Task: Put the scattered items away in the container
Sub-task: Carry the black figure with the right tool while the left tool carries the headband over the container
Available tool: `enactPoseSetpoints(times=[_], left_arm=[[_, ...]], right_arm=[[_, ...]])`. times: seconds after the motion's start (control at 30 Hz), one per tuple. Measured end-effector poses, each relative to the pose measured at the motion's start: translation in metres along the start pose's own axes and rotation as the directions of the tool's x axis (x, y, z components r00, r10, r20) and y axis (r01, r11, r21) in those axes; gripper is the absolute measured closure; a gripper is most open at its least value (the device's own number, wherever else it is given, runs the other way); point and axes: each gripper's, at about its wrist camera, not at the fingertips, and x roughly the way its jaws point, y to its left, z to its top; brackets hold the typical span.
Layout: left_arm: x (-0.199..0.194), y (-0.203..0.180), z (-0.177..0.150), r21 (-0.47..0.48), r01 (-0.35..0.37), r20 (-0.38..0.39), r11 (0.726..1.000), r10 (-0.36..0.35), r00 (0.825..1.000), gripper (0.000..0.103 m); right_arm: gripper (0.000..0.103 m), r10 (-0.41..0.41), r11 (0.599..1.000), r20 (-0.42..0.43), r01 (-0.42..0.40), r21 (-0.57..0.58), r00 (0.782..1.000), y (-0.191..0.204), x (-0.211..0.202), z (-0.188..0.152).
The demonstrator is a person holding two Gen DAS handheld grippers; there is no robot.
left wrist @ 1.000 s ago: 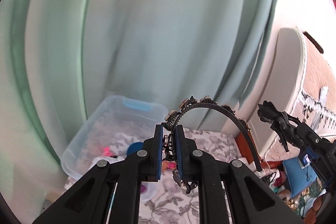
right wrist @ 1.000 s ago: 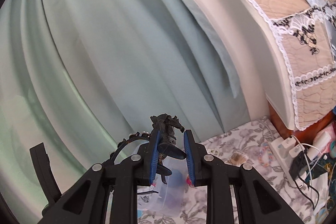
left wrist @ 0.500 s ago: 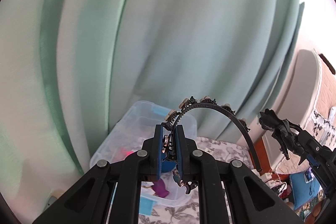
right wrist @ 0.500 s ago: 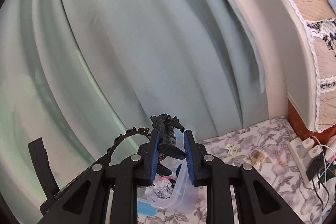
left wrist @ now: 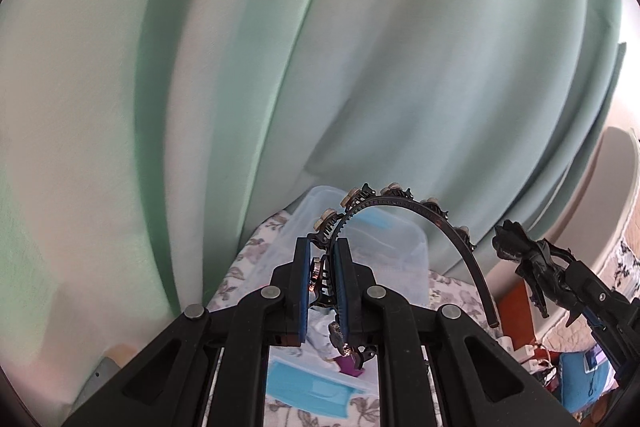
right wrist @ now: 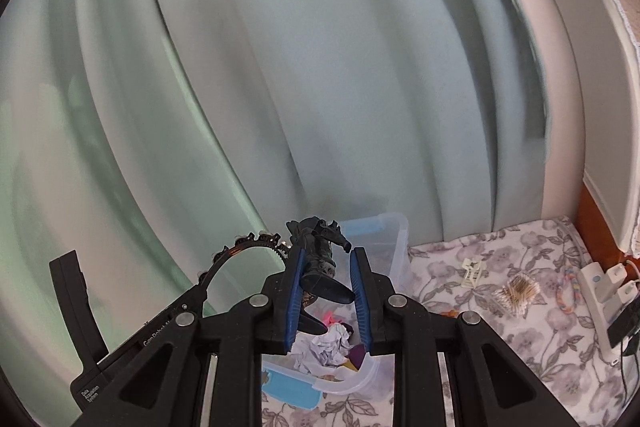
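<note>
Two grippers had moved closer to the clear box (left wrist: 360, 247) than they were a second before, so both things were nearly ready to be dropped in. In the older pictures the box sat off to the side; now it lay right under and just past the fingers in both views.

The left gripper (left wrist: 323, 281) was squeezed tight on one end of the black headband (left wrist: 404, 205), and the rest of the band curved up over the box. The right gripper (right wrist: 326, 297) was squeezed on the black hair clip (right wrist: 320, 259), which stuck up above the near end of the box (right wrist: 390, 247).

A white clip (right wrist: 474, 271) and other small things were left on the flowery cloth (right wrist: 500, 327) beside the box.
</note>
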Motion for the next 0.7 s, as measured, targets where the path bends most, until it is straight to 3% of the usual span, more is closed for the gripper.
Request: enactPoseSetpoints(times=[0.3,0.7], left_arm=[[0.018,0.028,-0.006,-0.042,-0.046,-0.037,0.998,0.044,0.998,0.091],[0.042,0.039,-0.017,-0.026,-0.111,-0.080,0.993,0.109,0.991,0.091]], right_arm=[[0.078,-0.027,1.000,-0.079,0.026,-0.015,0.997,0.009,0.034,-0.018],[0.078,-0.064,0.998,-0.175,0.065,0.000,0.983,0.002,0.079,-0.033]])
